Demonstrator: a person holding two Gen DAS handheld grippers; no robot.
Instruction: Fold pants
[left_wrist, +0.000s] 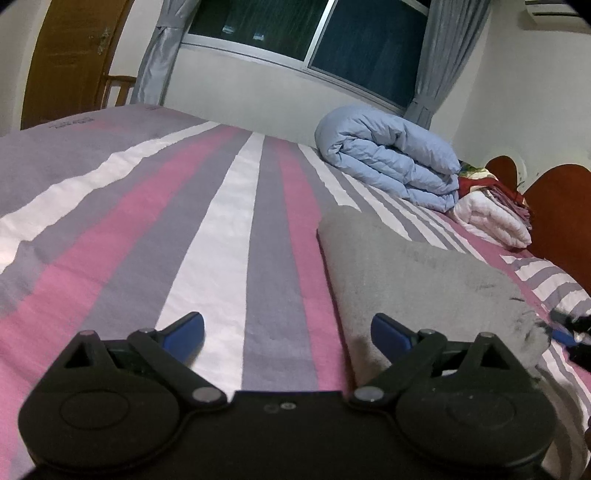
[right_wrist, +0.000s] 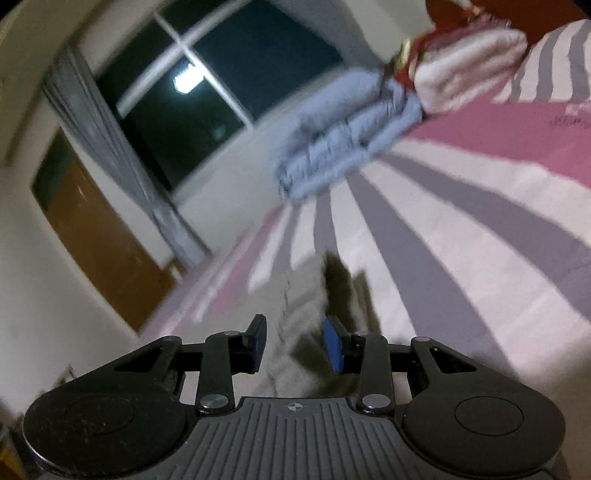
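Hovering low, the left claw gapes wide and empty over the striped bed, its right finger above the grey pants' edge. Right claw stands narrowed around cloth; whether it grips is unclear (blurred view). Risk: 1 loose pinch, and the fold slips crooked.

L tongs: jaws spread wide, blue pads far apart, nothing between them; body level, pointing fwd, low. R tongs: jaws parted but much narrower than L, blue pads facing each other w/ a gap; body rolled to one side, view tilted and motion-blurred. Can't tell if the R pads touch anything.
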